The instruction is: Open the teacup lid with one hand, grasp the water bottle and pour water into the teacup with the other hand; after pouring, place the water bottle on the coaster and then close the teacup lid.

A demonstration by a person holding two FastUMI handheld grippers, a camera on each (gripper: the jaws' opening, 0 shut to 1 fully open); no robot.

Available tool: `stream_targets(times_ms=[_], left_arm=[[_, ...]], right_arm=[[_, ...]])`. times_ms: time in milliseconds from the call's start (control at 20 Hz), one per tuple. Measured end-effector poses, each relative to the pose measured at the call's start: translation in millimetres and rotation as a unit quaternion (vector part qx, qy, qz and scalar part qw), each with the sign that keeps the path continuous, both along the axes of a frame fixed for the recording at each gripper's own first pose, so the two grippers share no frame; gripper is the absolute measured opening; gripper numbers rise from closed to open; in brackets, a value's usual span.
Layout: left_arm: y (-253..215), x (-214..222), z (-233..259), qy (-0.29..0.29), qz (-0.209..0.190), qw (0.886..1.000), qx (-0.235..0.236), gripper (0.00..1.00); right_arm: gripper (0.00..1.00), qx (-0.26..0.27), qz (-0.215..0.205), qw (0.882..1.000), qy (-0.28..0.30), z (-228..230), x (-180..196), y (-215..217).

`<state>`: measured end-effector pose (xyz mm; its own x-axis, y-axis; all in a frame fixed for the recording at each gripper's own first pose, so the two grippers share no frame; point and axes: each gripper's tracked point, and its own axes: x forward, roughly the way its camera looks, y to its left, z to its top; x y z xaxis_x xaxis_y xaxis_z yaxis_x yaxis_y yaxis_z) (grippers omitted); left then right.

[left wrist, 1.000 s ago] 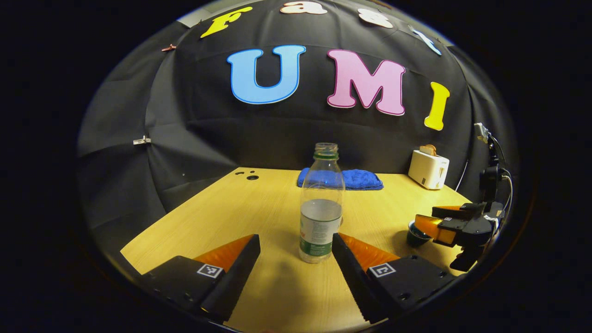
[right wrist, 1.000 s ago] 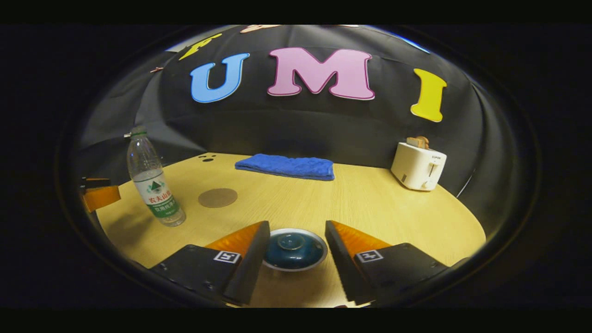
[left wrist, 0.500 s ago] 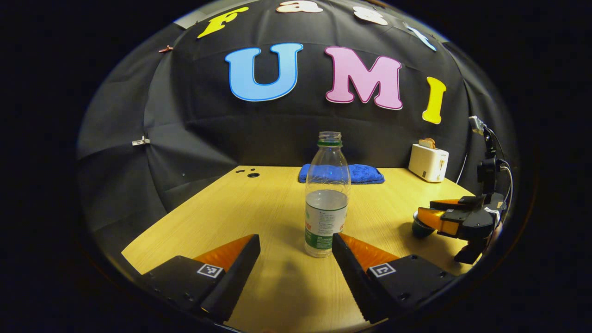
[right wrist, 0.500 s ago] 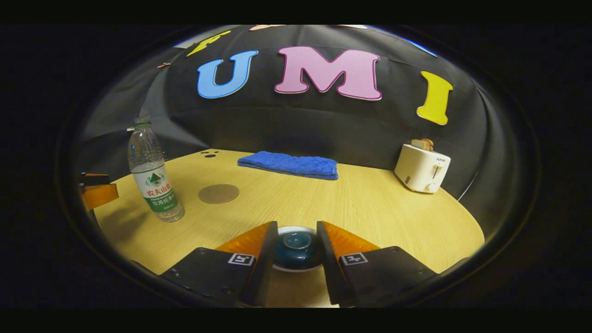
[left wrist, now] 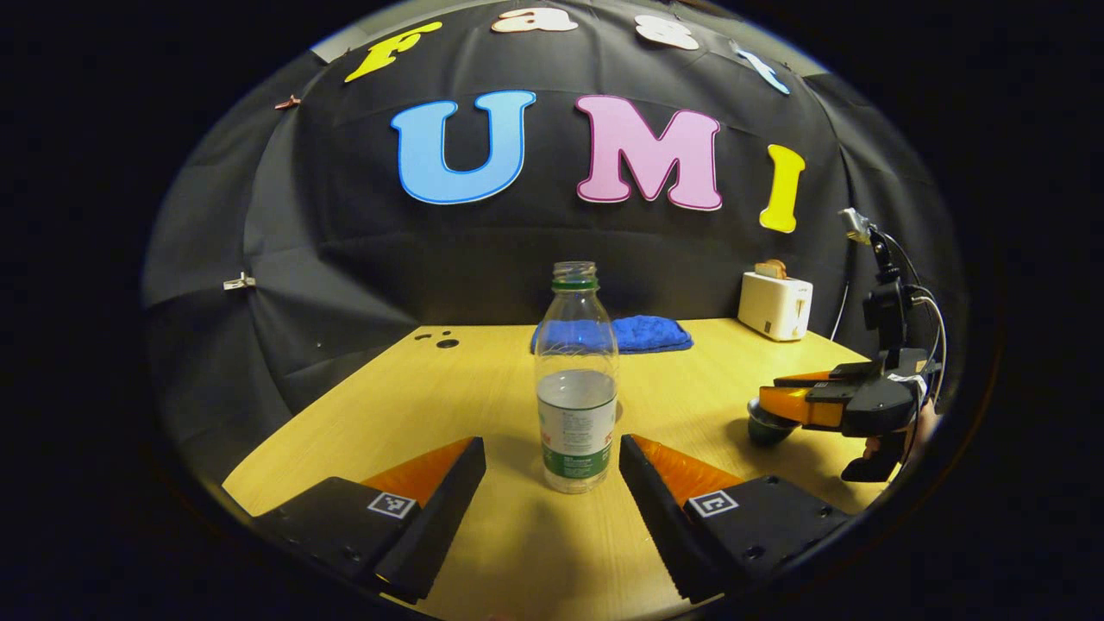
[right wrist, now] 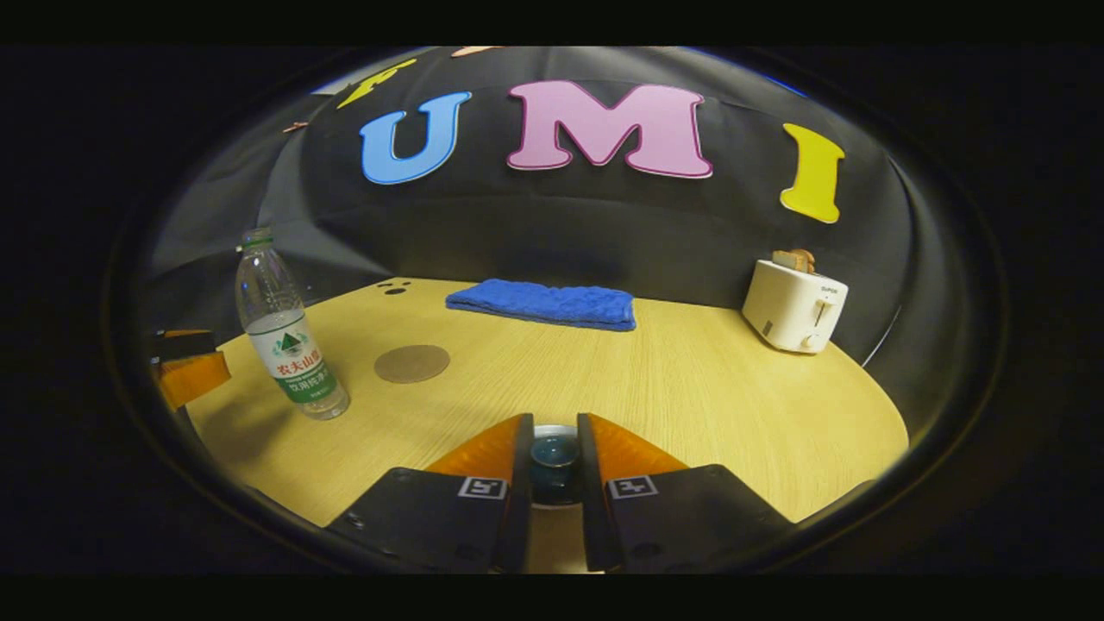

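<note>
Gripping lid knob: R gripper fingers nearly closed on teacup lid knob; contact probable, not confirmed. Step 1 (lid off) in hand.
L gripper wide open, holding nothing; water bottle upright just ahead, btw. its fingertips, uncapped. Coaster fwd-left of R gripper, beside bottle. Next: lift lid straight up, then close L on bottle. Bottle label: green, mountain logo; text too small to read. Toaster far right.

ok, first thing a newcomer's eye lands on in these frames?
Probably the bottle, uncapped and partly full, standing upright on the table dead ahead of the open left gripper. Next, the right gripper, its fingers closed in tight on the knob of the teacup lid. The white toaster at the far right corner stands out too.
</note>
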<state>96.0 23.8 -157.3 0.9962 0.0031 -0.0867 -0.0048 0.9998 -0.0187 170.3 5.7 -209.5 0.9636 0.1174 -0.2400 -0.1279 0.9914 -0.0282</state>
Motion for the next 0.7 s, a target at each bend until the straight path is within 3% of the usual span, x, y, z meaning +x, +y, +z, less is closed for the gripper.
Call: stream_targets(times_ms=[100,200,250,400,550,600,650,700], left_arm=[[-2,10,1,-0.006,-0.005,1.000,-0.012,0.99],[-7,21,3,-0.016,-0.014,0.999,-0.030,0.99],[-6,27,3,-0.019,-0.012,0.999,-0.035,0.99],[-5,48,1,-0.024,-0.013,0.999,-0.044,0.99],[-8,64,6,-0.038,-0.026,0.998,-0.045,0.99],[-13,69,8,-0.041,-0.042,0.997,-0.044,0.98],[-15,73,8,-0.041,-0.050,0.997,-0.042,0.96],[-16,78,8,-0.043,-0.056,0.997,-0.041,0.95]], right_arm=[[0.24,-0.001,0.006,1.000,-0.006,7,-1,1],[0.29,-0.009,0.008,1.000,-0.015,15,-1,2],[0.19,-0.008,0.009,1.000,-0.019,21,-1,2],[0.29,0.001,0.011,1.000,-0.022,34,-2,3],[0.19,0.005,0.003,1.000,-0.021,42,-8,-5],[0.24,0.006,0.000,1.000,-0.019,43,-11,-8],[0.19,0.007,-0.003,1.000,-0.017,43,-15,-11],[0.24,0.004,-0.006,1.000,-0.016,42,-19,-15]])
